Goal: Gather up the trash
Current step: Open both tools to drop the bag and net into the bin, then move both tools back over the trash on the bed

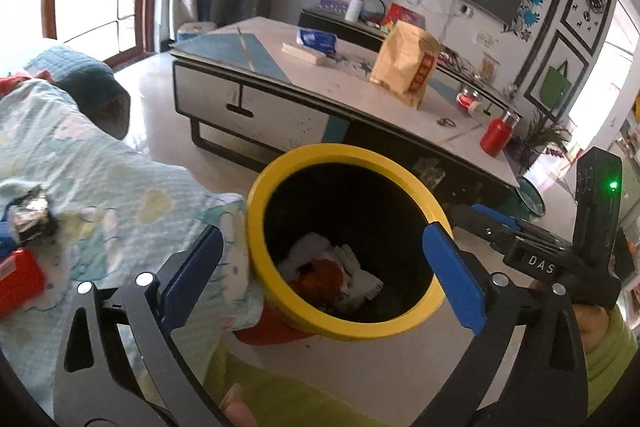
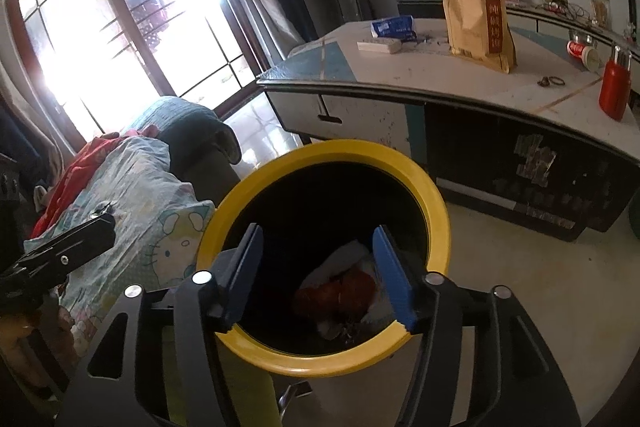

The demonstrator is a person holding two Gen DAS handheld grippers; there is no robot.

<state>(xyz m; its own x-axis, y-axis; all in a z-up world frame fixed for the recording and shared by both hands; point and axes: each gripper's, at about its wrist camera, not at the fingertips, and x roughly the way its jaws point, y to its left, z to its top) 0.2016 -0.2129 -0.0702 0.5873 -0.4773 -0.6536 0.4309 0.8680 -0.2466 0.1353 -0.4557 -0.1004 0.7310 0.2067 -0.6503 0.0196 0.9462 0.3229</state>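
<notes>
Both grippers hang over the yellow-rimmed bin [image 2: 438, 211], which stands on the floor against the patterned blanket [image 1: 104, 183]. Inside it lie white tissue [image 1: 356, 267] and a red-orange wrapper [image 2: 340, 293]. On the blanket to the left sit a crumpled foil wrapper [image 1: 30, 217] and a red packet [image 1: 18, 279]. Behind the bin stands a low table [image 1: 280, 67] with a paper bag [image 1: 406, 67] and a red bottle [image 1: 496, 133]. Left gripper [image 1: 320, 267]: spread wide, empty. Right gripper [image 2: 318, 275]: released, empty.
</notes>
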